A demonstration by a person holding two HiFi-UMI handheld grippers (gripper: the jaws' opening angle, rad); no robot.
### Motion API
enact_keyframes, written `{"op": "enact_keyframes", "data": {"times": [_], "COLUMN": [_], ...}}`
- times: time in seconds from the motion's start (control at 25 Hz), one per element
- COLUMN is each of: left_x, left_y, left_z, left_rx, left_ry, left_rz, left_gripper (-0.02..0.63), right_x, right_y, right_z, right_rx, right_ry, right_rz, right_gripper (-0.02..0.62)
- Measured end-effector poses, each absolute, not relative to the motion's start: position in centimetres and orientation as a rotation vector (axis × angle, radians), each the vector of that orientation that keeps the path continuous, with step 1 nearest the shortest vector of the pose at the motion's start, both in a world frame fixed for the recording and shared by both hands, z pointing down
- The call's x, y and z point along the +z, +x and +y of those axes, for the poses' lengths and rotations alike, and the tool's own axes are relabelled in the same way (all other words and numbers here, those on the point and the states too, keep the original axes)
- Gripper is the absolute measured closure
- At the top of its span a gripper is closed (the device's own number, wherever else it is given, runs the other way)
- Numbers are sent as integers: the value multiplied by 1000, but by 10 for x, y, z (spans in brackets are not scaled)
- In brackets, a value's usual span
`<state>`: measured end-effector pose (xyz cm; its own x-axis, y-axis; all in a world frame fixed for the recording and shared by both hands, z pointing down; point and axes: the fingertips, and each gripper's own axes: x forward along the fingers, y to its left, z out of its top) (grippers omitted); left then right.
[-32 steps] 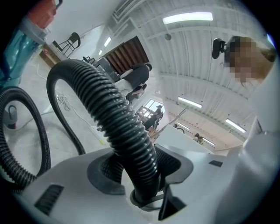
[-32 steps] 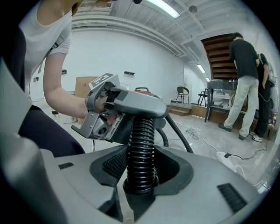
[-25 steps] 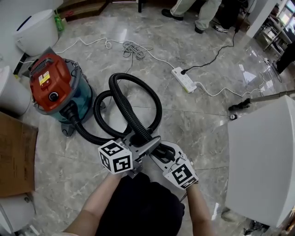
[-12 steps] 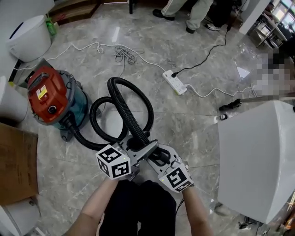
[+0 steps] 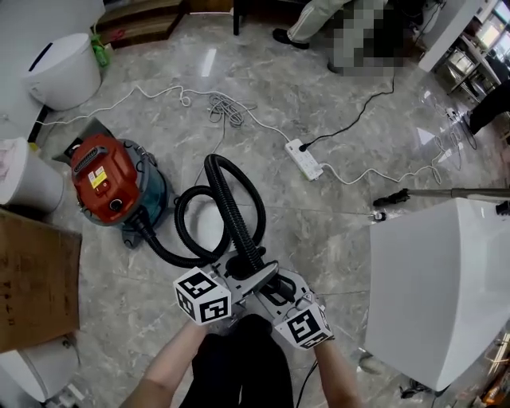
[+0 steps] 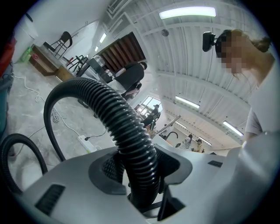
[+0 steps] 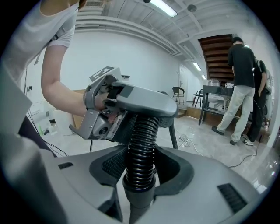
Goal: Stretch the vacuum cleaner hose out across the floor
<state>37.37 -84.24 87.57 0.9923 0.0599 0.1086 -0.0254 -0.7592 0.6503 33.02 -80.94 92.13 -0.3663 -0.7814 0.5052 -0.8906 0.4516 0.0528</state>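
A black ribbed hose (image 5: pixel 231 207) runs from the red and teal vacuum cleaner (image 5: pixel 107 183) in two loops over the floor and rises to both grippers near the bottom of the head view. My left gripper (image 5: pixel 247 279) is shut on the hose (image 6: pixel 131 144), which arches up and away from its jaws. Right beside it, my right gripper (image 5: pixel 275 293) is shut on the hose (image 7: pixel 141 148) just above its smooth end cuff (image 7: pixel 138 194). The two grippers face each other, almost touching.
A white power strip (image 5: pixel 305 159) with white and black cables lies beyond the hose, with a bundled cord (image 5: pixel 227 103) further back. A large white unit (image 5: pixel 446 295) stands at the right and a cardboard box (image 5: pixel 32 279) at the left. White bins (image 5: pixel 64 60) and a person's legs (image 5: pixel 307 24) are at the back.
The upper hose loop has drawn narrower and taller. Both grippers keep their hold on the hose. The head camera has shifted, so the vacuum sits further right in view.
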Motion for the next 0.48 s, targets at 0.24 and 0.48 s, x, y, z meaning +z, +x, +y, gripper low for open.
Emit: {"op": "enact_keyframes", "data": {"times": [0.24,0.48], "left_x": [828,771], "left_y": [362,360], "left_z": [-842,-846], "left_rx": [176,188], "left_ry": [2438,2438], "left_rz": [2,-8], "left_gripper": [414,414], "right_x": [875,818], "right_y": [317,312], "right_z": [-809,-813], "right_rx": [333,370], "right_ry": [1377,1376], "right_rz": [-2252,-2263], "right_gripper": [405,405]}}
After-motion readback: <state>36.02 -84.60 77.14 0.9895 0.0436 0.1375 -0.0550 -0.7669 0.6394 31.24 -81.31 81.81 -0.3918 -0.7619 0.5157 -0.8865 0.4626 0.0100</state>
